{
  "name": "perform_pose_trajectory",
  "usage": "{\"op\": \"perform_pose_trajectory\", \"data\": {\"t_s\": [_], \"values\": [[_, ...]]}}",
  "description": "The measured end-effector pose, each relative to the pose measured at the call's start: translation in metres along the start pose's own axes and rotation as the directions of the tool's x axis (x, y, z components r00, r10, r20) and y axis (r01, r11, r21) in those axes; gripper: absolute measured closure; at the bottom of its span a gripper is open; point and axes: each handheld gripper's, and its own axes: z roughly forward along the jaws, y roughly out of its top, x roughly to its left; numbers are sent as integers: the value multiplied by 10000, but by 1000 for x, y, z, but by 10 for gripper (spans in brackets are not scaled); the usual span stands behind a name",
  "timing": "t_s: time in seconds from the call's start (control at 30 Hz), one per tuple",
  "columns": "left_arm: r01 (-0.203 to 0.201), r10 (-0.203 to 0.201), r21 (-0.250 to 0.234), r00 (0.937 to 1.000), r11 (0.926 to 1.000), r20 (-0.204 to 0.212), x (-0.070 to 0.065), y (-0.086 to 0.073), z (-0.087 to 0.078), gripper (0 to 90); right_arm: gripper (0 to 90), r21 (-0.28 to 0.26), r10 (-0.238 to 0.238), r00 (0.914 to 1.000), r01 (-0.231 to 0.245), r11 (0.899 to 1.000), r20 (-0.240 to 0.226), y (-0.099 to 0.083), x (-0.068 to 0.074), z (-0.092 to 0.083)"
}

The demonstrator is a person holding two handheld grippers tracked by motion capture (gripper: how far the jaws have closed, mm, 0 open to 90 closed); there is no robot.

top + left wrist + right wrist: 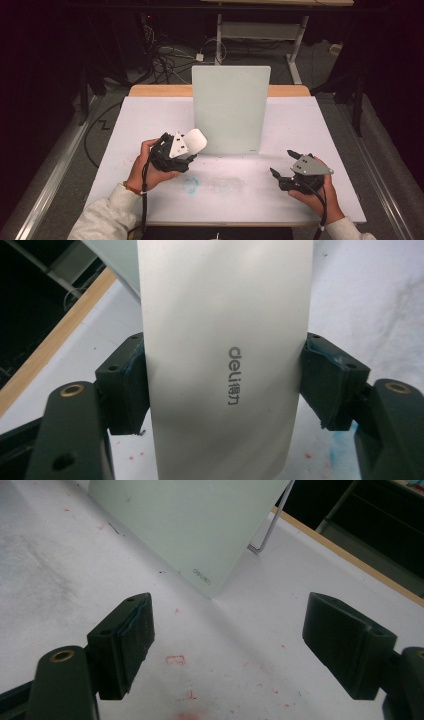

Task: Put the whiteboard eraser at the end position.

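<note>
A flat white slab (225, 360) printed "deli" is clamped across its width by my left gripper (225, 385), its pads (127, 385) pressing both long edges. From above, the slab (196, 140) sticks up and to the right out of the left gripper (182, 150), just in front of the lower left corner of an upright pale glass board (230, 110). My right gripper (281, 161) hovers low at the right of the table, open and holding nothing. Seen along its own jaws, the right gripper (227, 640) faces the board's lower corner (185, 525).
The white tabletop (150, 115) has a wooden far edge (160, 90). A blue smudge (191, 185) marks it near the front middle, and red specks (175, 659) lie under the right gripper. A wire stand (272, 522) props the board. Cables lie on the floor beyond.
</note>
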Motion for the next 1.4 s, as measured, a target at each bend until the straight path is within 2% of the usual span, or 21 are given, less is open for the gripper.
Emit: {"op": "perform_pose_trajectory", "data": {"t_s": [0.37,0.43,0.53,0.6,0.73,0.8,0.83,0.9,0.93,0.97,1.03,1.1,1.13,1.2,1.33,1.4], "values": [[-30,52,-303,9974,9995,713,-3,4,-14,283,215,-37,31,10000,-32,10000,-54,0,1,-2],[-47,80,-312,9945,9995,1047,-5,6,-15,283,215,-48,-22,10000,21,10000,-62,1,1,-2],[-335,363,-219,9890,9992,1435,-9,9,-13,283,215,-86,-7,10000,7,10000,-91,1,2,-3],[-601,614,-123,9816,9981,1808,-14,11,-10,283,215,-69,-19,9999,18,10000,-115,1,3,-3],[-1310,1217,206,9604,9912,2506,-27,18,2,283,215,-22,-38,9998,38,10000,-179,1,3,-1],[-1626,1441,383,9436,9859,2982,-33,22,9,283,215,2,-26,9998,26,10000,-192,1,4,-1],[-1912,1661,475,9320,9804,3222,-38,24,13,283,215,11,-22,9998,22,10000,-192,1,4,-1],[-2271,1928,589,9163,9721,3511,-47,28,22,282,216,12,-30,9998,30,10000,-211,0,4,-1],[-2327,1964,611,9131,9706,3574,-50,30,25,282,215,43,-33,9998,34,10000,-203,0,4,-1],[-2509,2110,639,9060,9659,3669,-52,32,29,282,215,52,-31,9998,32,10000,-205,0,4,-1],[-2651,2199,653,8941,9620,3901,-57,36,36,282,215,72,-21,9997,22,10000,-236,-1,4,-1],[-2749,2255,695,8880,9590,4007,-60,39,42,282,215,121,26,9997,-23,9999,-255,-1,5,-1],[-2875,2332,737,8805,9550,4127,-63,41,46,282,215,131,29,9996,-25,9999,-268,-1,5,-1],[-3020,2399,830,8717,9497,4272,-66,43,53,282,215,176,2,9996,3,9998,-293,-2,6,0],[-3149,2444,922,8627,9446,4428,-71,45,62,282,215,221,-39,9995,46,9997,-305,-3,7,-1],[-3327,2593,986,8607,9378,4382,-73,45,65,285,215,238,-48,9995,55,9997,-304,-3,7,-2]]}}
